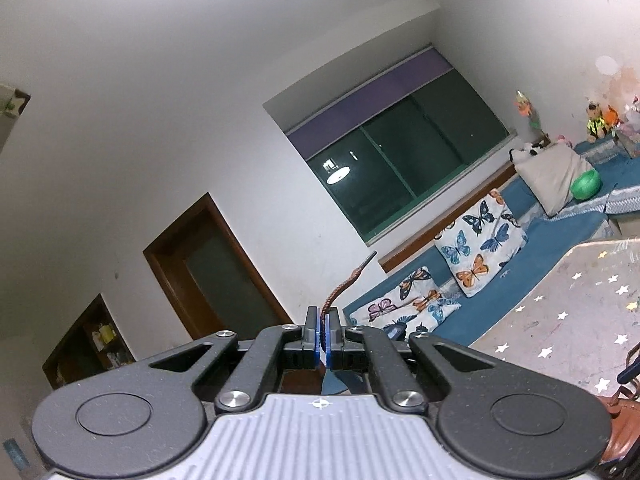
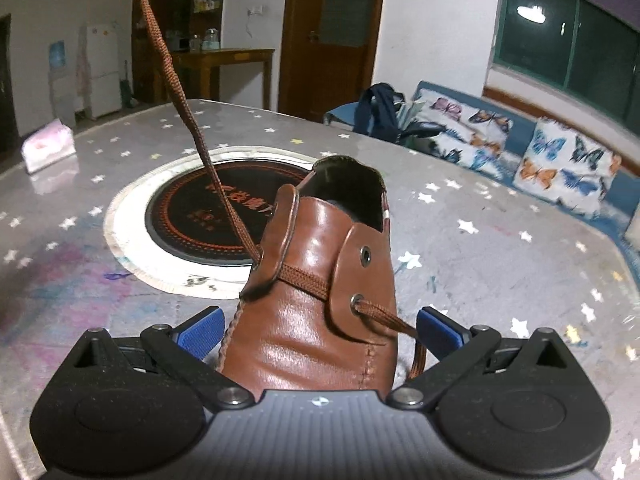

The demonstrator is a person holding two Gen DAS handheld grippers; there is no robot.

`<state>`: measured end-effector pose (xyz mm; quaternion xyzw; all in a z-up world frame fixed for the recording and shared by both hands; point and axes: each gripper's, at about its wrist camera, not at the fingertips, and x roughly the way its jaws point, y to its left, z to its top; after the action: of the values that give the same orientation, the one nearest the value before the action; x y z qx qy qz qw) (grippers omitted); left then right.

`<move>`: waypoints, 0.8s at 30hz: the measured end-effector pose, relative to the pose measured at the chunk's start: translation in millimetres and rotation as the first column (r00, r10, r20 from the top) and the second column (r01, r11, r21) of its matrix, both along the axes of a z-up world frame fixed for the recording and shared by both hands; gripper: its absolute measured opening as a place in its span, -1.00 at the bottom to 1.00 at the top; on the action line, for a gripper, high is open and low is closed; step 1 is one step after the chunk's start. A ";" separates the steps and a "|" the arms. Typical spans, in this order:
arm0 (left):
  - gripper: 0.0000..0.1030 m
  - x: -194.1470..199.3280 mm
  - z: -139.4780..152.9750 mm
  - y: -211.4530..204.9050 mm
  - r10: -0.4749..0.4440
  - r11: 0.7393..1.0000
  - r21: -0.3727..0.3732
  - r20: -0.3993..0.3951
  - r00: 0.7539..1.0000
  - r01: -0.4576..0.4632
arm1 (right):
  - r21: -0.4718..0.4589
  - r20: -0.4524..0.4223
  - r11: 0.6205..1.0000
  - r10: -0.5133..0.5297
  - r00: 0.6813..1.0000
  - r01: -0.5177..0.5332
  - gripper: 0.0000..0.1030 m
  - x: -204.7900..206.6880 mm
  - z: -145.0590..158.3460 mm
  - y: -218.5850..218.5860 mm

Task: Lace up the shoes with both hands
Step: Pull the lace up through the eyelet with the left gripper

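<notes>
Lace (image 1: 340,292) clamped in left gripper (image 1: 323,334), raised taut from shoe (image 2: 316,304); right gripper (image 2: 320,330) spread wide, shoe straddled.

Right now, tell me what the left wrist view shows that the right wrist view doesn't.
Left only: the left gripper shut on the lace's free end, and toys on the far sofa. Right only: the open right gripper straddling the shoe's toe, the empty upper eyelet, the round mat. Both: lace, table, butterfly cushions, window.
</notes>
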<state>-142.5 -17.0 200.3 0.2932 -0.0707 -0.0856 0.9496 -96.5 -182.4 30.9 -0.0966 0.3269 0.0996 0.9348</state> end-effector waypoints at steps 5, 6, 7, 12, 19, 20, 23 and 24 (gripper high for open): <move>-0.95 -3.9 -3.1 12.9 -0.005 1.000 -0.020 0.000 1.000 0.005 | -0.067 0.000 0.997 -0.025 1.000 0.025 1.00 4.5 -3.7 13.2; -0.95 -4.6 -3.7 15.1 -0.006 1.000 -0.022 0.001 1.000 0.006 | -0.075 -0.001 0.997 -0.032 1.000 0.031 1.00 5.2 -4.3 14.8; -0.95 -5.2 -4.3 17.2 -0.007 1.000 -0.024 0.002 1.000 0.007 | -0.082 -0.002 0.996 -0.038 0.999 0.038 1.00 5.9 -4.9 16.3; -0.95 -5.7 -8.2 26.7 -0.020 0.999 -0.037 0.008 1.000 0.020 | -0.104 -0.006 0.992 -0.079 0.997 0.078 1.00 7.9 -6.9 21.3; -0.95 0.8 -8.7 39.1 -0.051 0.996 -0.071 0.006 0.999 0.052 | -0.142 -0.018 0.984 -0.114 0.993 0.110 1.00 9.9 -10.1 27.7; -0.95 2.9 -8.6 40.0 -0.057 0.996 -0.071 0.007 0.998 0.057 | -0.144 -0.021 0.983 -0.120 0.993 0.115 1.00 10.5 -10.6 28.3; -0.95 8.3 -8.8 42.3 -0.076 0.995 -0.064 0.017 0.997 0.076 | -0.137 -0.030 0.982 -0.137 0.990 0.132 1.00 12.6 -11.7 28.1; -0.95 10.8 -8.6 42.7 -0.083 0.994 -0.064 0.019 0.996 0.084 | -0.134 -0.033 0.982 -0.142 0.989 0.137 1.00 13.4 -12.3 27.4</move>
<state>-131.7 25.7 191.7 0.2598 -0.0933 -0.1204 0.9536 -83.1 -154.9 18.7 -0.1325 0.3583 0.0140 0.9240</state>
